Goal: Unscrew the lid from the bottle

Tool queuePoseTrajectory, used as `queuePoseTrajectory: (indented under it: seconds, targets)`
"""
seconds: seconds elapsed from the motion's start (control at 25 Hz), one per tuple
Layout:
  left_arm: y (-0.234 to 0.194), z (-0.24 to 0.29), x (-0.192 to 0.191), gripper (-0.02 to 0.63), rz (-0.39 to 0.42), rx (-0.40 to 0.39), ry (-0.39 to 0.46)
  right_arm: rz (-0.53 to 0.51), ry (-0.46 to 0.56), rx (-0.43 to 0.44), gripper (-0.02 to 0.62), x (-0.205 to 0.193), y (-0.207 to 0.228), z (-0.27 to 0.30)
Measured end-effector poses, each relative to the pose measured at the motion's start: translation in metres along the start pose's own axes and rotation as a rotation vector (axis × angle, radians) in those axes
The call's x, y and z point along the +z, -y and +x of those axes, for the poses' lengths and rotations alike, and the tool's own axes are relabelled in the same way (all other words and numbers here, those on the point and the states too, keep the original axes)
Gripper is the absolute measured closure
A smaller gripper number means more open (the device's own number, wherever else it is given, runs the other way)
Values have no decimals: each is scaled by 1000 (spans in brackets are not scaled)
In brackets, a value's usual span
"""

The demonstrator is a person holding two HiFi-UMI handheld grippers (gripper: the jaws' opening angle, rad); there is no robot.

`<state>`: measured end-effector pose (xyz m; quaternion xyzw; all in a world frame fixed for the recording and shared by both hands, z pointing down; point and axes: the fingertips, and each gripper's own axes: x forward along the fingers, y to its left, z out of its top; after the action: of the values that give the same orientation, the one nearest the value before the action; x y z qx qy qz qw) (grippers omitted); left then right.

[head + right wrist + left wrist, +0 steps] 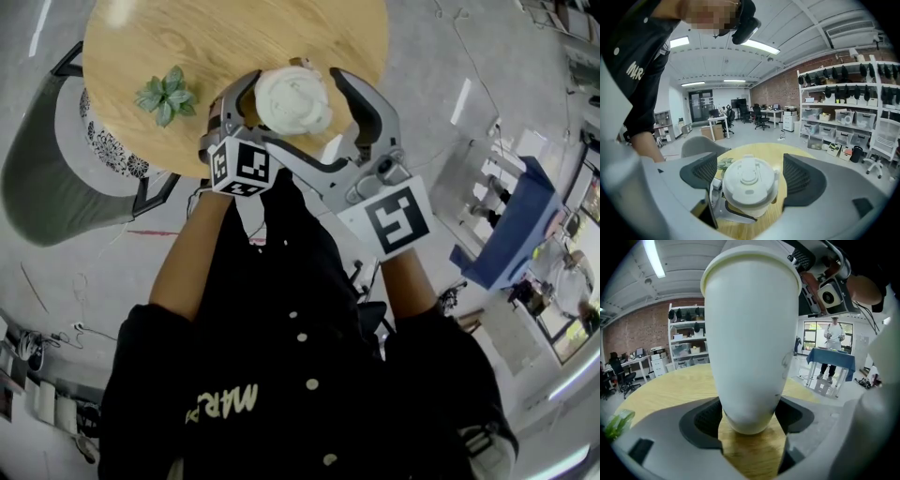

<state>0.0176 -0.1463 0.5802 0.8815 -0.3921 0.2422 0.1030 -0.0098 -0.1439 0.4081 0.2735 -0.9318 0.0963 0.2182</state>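
Observation:
A white bottle [292, 98] with a white screw lid [750, 180] stands upright near the front edge of the round wooden table [141, 37]. In the left gripper view the bottle body [750, 333] fills the frame. Its narrow base sits between the dark pads [701, 420], which meet both of its sides, so my left gripper [750, 420] is shut on it. My left gripper [277, 105] comes in low from the left. From above, my right gripper [305, 108] straddles the lid. My right gripper [750, 176] is open, a narrow gap showing on each side of the lid.
A small green plant [167, 94] lies on the table left of the bottle. A grey chair [47, 178] stands at the table's left. A blue-covered table [511, 225] is off to the right, with a person [833, 343] behind it. Shelves line the brick wall.

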Motion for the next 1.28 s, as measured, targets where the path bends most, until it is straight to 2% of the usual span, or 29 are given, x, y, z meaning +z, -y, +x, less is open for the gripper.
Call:
queuePoseTrajectory:
  seconds: [0.4, 0.56, 0.72, 0.84, 0.96, 1.08, 1.2, 1.28]
  targets:
    - [0, 0, 4, 259, 9, 0, 5, 22, -94, 2, 143, -26, 3, 15]
    - [-1, 1, 3, 259, 8, 2, 4, -2, -123, -5, 150, -34, 2, 23]
    - [-1, 1, 3, 259, 15, 0, 3, -18, -98, -19, 143, -34, 3, 24]
    - [0, 1, 0, 261, 21, -6, -1, -49, -66, 26, 143, -32, 1, 25]
    - [0, 1, -4, 262, 27, -19, -5, -161, -11, 158, 143, -24, -5, 30]
    - [-1, 2, -5, 262, 38, -34, -11, -291, 15, 364, 143, -20, -13, 30]
    - [0, 2, -5, 261, 44, -48, -16, -400, -13, 589, 141, -24, -22, 26]
    - [0, 2, -5, 262, 52, -62, -20, -457, -29, 710, 141, -27, -25, 23]
